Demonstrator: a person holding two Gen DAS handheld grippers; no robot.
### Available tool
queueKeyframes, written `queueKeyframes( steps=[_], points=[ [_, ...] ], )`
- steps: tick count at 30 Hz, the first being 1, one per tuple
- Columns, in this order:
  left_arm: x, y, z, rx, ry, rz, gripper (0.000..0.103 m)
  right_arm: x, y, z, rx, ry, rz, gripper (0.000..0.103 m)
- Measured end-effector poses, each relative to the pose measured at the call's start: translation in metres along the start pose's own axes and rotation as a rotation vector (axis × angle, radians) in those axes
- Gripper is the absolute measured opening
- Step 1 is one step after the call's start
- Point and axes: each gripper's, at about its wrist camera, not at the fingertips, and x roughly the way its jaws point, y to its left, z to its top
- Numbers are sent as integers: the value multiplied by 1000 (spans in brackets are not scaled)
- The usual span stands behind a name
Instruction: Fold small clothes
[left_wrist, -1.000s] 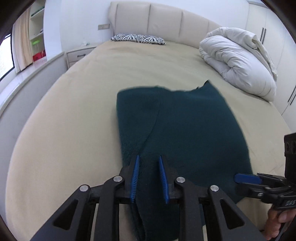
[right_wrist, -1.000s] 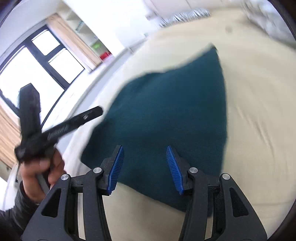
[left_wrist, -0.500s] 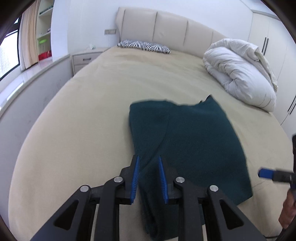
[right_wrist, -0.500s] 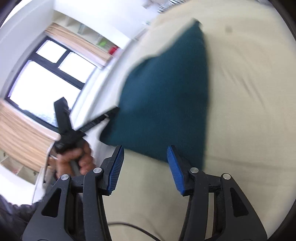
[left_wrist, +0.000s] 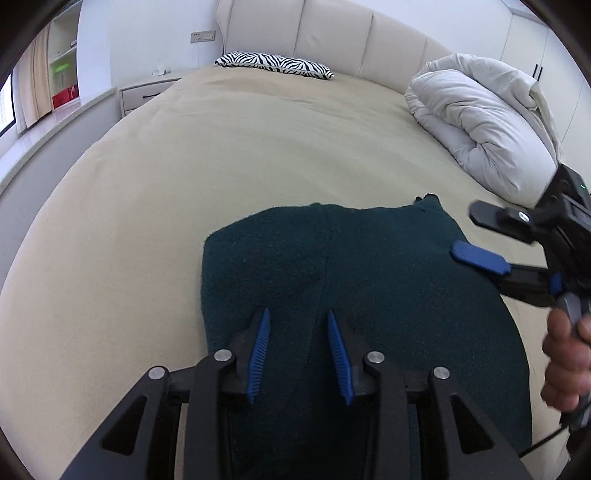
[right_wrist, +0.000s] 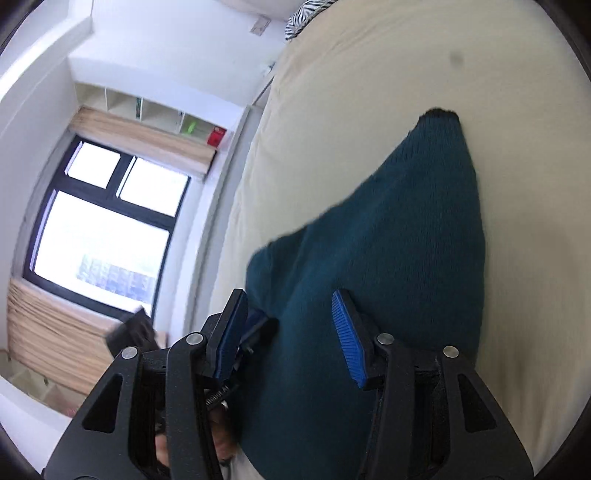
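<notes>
Home bedroom. Beige bed (left_wrist: 221, 155) fills frame; padded headboard (left_wrist: 332, 40) at top, zebra pillow (left_wrist: 275, 63) below it, rolled duvet (left_wrist: 480, 122) upper right, nightstand (left_wrist: 144, 94) and shelves (left_wrist: 62, 66) upper left.

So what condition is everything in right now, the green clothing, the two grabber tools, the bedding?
dark green garment: lying flat on the bed, partly folded, a seam or fold edge down its middle.
left gripper: open, jaws have just been opening, over the garment, not pinching it.
right gripper: open, empty, above the garment.
white duvet: bundled up at the bed's far right.
zebra pillow: flat by the headboard.
bed: covered with a smooth beige sheet.
</notes>
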Motion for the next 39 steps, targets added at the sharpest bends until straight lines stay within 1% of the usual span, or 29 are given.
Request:
queueKeyframes(
  steps=[2,4,5,6,7,8,9,11,13,14,15,16,17,18,19,20,21,22,24,26,27,28,30,32,34,36,37,38,39],
  points=[
    [2,0,-2,11,-3,2,37,-6,-13,11,25,-19,6,46],
    [4,2,-2,3,-1,-8,37,-11,-30,23,52,-43,-55,46],
    [4,3,-1,0,1,-14,37,-14,-40,27,71,-50,-74,46],
    [4,4,-2,-1,1,-17,37,-15,-50,30,96,-51,-71,45],
    [4,4,-2,0,0,-18,37,-13,-57,30,112,-50,-54,43],
    [4,3,-2,2,-1,-17,37,-17,-64,30,115,-55,-45,37],
    [2,4,-3,3,-2,-17,37,-24,-70,29,112,-62,-49,35],
    [2,5,-3,1,-4,-18,37,-40,-80,24,115,-96,-68,35],
    [3,6,-2,-2,-4,-22,37,-60,-87,21,135,-139,-109,38],
    [2,7,-3,-3,-6,-23,37,-73,-87,17,137,-166,-161,40],
    [2,7,-3,-4,-7,-24,37,-77,-83,12,124,-182,-183,43],
    [2,7,-4,-4,-9,-23,37,-87,-81,7,105,-194,-201,44],
    [2,7,-4,-4,-11,-22,37,-98,-78,0,84,-200,-203,48],
    [1,7,-4,-5,-12,-22,37,-107,-76,-6,65,-200,-197,57],
    [0,8,-4,-9,-14,-26,37,-115,-71,-16,34,-196,-189,64],
    [-3,11,-5,-23,-20,-42,37,-116,-63,-26,7,-195,-192,75],
    [-7,15,-5,-42,-20,-63,37,-121,-58,-38,-33,-196,-205,79],
    [-13,20,-6,-67,-17,-87,37,-116,-46,-51,-60,-192,-208,79],
    [-32,35,-9,-124,-35,-115,37,-107,-37,-66,-91,-143,-193,79],
    [-51,54,-16,-182,-60,-90,44,-94,-33,-76,-98,-70,-196,79],
    [-55,63,-19,-211,-57,-91,49,-79,-22,-80,-109,-49,-194,79],
    [-57,70,-22,-237,-46,-109,49,-69,-15,-86,-117,-36,-186,79],
    [-52,81,-31,-276,6,-138,49,-64,-15,-87,-106,-15,-153,79],
    [-45,81,-35,-280,38,-155,50,-59,-18,-86,-63,-5,-121,79],
    [-40,81,-36,-305,61,-204,52,-52,-22,-87,-29,9,-95,79],
    [-31,85,-34,-367,96,-282,52,-43,-21,-91,-22,38,-74,78],
    [-28,85,-33,-375,109,-302,52,-37,-20,-93,-31,49,-83,77],
    [-23,81,-31,-359,132,-310,52,-33,-20,-93,-39,57,-89,74],
    [-19,78,-30,-344,151,-312,52,-30,-20,-93,-38,62,-87,70]
  ],
)
